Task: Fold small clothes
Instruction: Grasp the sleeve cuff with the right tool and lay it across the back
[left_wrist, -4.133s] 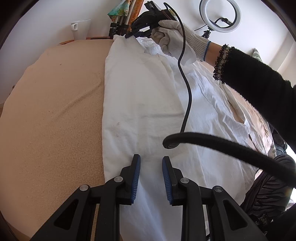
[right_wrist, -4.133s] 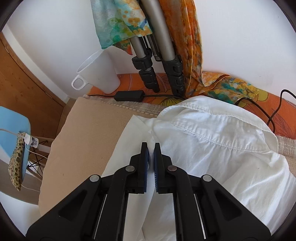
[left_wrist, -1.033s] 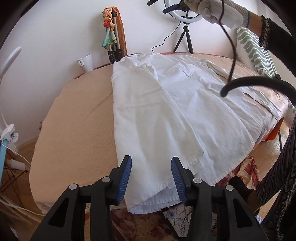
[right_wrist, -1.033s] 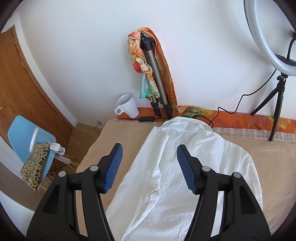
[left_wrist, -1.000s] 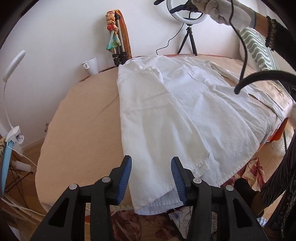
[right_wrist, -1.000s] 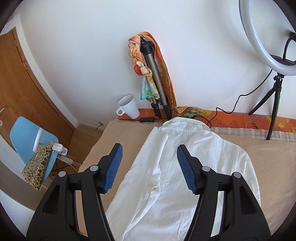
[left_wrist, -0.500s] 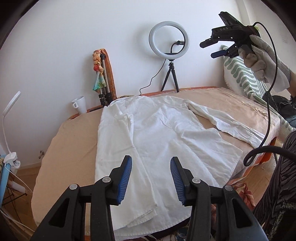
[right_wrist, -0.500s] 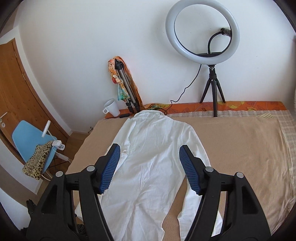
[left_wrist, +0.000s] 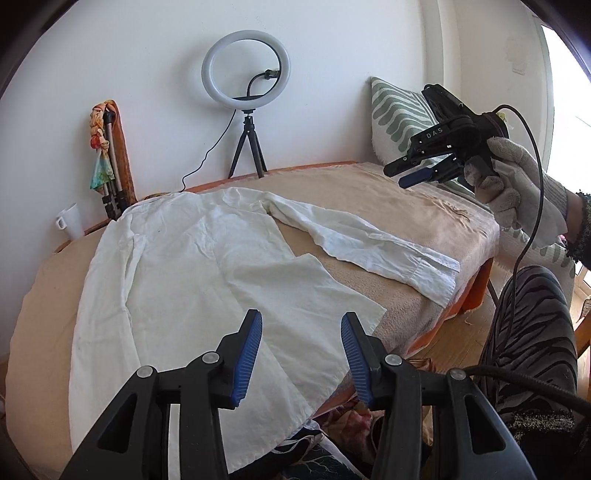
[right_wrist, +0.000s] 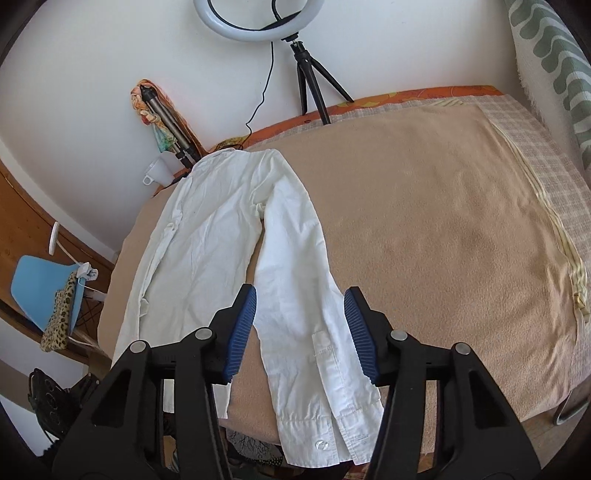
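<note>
Step in hand: folding in the sleeve (right_wrist: 295, 280) of the shirt (left_wrist: 177, 266). The right gripper (right_wrist: 300, 332), jaws just narrowed yet gaping and empty, hangs over its cuff (right_wrist: 332, 439), apparently clear; next, lower and pinch. The left gripper (left_wrist: 301, 356) gapes empty too.

A ring light (left_wrist: 245, 66) on a small black tripod (left_wrist: 248, 147) was seen standing against the white wall at the far edge of the bed (right_wrist: 424, 229). Left of the tripod, a folded stand draped with a colourful scarf (left_wrist: 101, 147) was propped, a white mug (left_wrist: 70, 220) beside it. A green-patterned pillow (left_wrist: 397, 114) was placed at the right.
</note>
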